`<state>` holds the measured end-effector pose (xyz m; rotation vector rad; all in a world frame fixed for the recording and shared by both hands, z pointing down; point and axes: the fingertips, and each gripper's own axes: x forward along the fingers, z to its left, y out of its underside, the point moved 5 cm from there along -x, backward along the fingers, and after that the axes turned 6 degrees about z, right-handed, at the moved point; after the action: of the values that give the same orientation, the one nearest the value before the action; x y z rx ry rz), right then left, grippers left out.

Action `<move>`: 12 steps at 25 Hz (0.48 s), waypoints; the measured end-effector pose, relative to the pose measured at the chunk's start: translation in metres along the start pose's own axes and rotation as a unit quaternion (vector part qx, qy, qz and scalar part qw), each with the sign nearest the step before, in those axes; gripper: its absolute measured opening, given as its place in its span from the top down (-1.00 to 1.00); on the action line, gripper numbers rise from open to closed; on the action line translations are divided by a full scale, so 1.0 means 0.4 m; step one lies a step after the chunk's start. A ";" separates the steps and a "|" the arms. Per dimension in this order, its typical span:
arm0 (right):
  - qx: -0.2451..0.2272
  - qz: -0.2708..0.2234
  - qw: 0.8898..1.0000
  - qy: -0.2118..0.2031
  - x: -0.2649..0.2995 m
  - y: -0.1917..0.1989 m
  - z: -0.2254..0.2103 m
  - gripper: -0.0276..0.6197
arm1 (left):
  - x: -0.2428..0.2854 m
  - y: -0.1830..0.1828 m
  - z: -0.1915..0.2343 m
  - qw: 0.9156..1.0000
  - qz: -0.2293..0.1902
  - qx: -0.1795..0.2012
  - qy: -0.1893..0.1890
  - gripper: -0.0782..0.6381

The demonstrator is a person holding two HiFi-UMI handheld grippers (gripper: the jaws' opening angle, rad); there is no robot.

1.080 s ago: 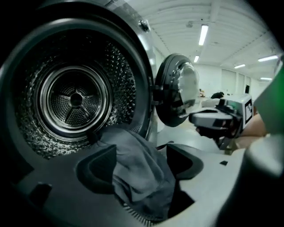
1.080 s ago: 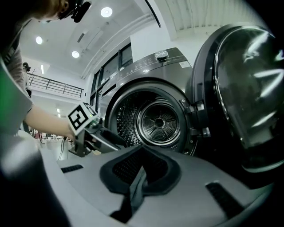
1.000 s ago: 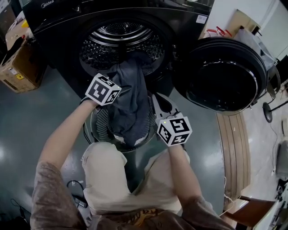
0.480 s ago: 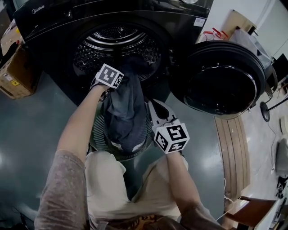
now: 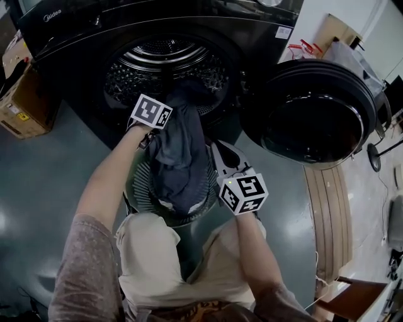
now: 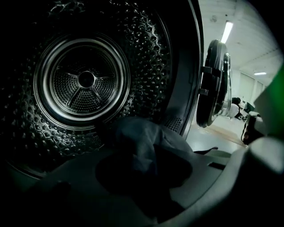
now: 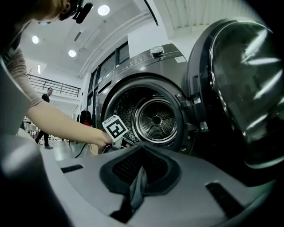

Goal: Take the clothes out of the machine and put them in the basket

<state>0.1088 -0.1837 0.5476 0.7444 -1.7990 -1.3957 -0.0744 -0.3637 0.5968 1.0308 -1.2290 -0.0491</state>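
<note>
Left gripper (image 5: 157, 127) moved forward to the machine (image 5: 165, 60) mouth. Its jaws are closing on the dark garment (image 5: 181, 157) draped from that mouth. Right gripper (image 7: 133, 195) pinches a strip of it, just before the machine. I judge it ready to drag into the basket (image 5: 140, 188).

Left edge, head view: a brown cardboard box (image 5: 24, 100) stood on the grey-green polished floor (image 5: 38, 188), which carried soft glare patches. Right side, same view: a pale slatted wooden board (image 5: 327, 207) lay flat on the floor, with a round dark stand base (image 5: 376, 156) near its upper end and a brown wooden piece of furniture (image 5: 352, 294) at the lower corner. Left gripper view: a long strip light (image 6: 227, 32) ran along the white ceiling. Right gripper view: round ceiling lamps (image 7: 104, 9) glowed overhead; a distant person (image 7: 45, 116) stood below a railed gallery (image 7: 55, 87).
</note>
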 end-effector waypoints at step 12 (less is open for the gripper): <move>0.006 -0.010 1.000 -0.013 -0.004 -0.005 0.006 0.93 | -0.214 0.108 -0.203 0.993 0.010 0.061 0.103 0.48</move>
<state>0.1078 -0.1817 0.5449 0.7562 -1.8268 -1.4150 -0.0649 -0.2428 0.5644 1.1007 -1.0641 0.1466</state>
